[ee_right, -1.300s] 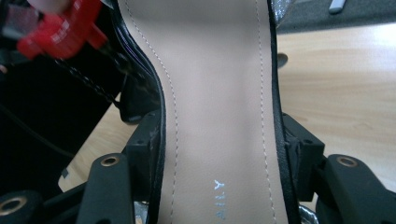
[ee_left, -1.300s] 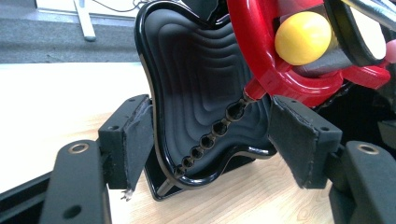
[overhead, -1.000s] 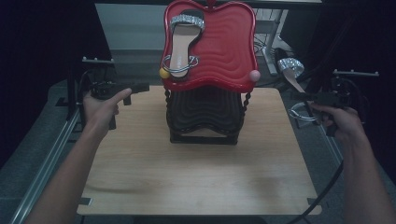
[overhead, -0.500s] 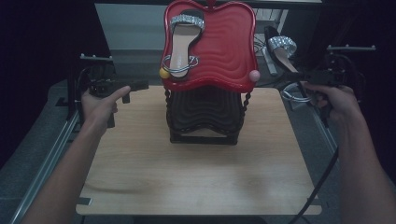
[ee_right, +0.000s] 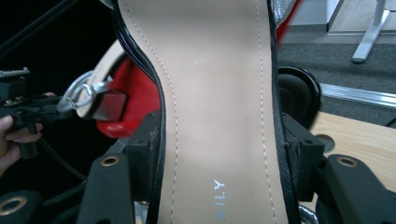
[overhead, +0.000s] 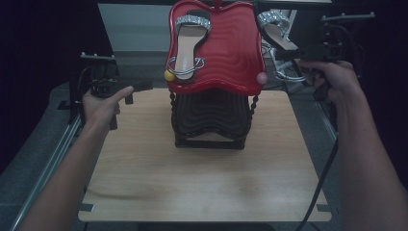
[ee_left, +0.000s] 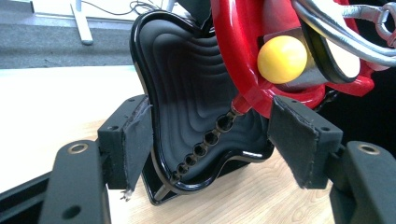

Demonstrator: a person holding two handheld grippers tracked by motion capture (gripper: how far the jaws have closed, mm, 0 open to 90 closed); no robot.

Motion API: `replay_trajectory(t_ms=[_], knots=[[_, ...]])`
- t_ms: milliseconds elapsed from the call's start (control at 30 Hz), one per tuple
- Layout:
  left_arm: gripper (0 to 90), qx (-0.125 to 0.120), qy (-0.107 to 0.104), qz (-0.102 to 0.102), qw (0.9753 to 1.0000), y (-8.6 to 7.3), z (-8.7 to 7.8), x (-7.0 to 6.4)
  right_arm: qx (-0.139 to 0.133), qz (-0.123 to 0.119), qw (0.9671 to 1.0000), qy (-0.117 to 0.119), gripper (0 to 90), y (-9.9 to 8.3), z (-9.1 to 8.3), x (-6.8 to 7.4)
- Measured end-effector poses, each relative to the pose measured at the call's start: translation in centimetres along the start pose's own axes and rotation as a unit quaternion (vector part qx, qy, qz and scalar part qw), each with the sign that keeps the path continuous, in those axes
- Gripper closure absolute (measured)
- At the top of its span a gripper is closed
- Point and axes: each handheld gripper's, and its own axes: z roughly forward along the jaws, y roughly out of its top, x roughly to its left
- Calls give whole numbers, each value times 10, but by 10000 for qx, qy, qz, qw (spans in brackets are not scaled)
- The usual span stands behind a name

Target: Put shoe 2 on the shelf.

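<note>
A two-tier stand sits at the back middle of the table, a red wavy tray (overhead: 231, 53) above a black one (overhead: 211, 115). One silver-strapped sandal (overhead: 187, 43) lies on the red tray's left half. My right gripper (overhead: 288, 52) holds a matching sandal (overhead: 276, 29) in the air just off the tray's upper right edge. In the right gripper view the jaws of this gripper (ee_right: 219, 154) press on both sides of the beige insole (ee_right: 215, 84). My left gripper (overhead: 144, 86) stands open beside the stand's left edge; between its pads (ee_left: 135, 135) I see the black tray (ee_left: 196, 107) and a yellow ball (ee_left: 282, 59).
The stand rests on a wooden tabletop (overhead: 202, 183) with bare board in front of it. A pink ball (overhead: 261, 78) sits on the red tray's right corner. Cables (overhead: 288, 74) lie behind the table's right edge. A metal rail (overhead: 48, 163) runs along the left.
My right gripper has carried the sandal up and to the left, from beside the table toward the red tray's right edge. The left gripper has stayed in place.
</note>
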Motion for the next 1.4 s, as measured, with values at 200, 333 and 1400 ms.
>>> replay_trajectory(t_ms=[200,333,1400], knots=[[308,-22,3,36,10000,2,-2,2,79,-43,10000,-37,428,21,26,23],[308,-18,7,38,10000,1,-4,4,112,-15,9999,-129,428,30,43,39],[308,41,35,-18,10000,-7,-3,9,-168,-117,9810,-1929,382,25,120,68]])
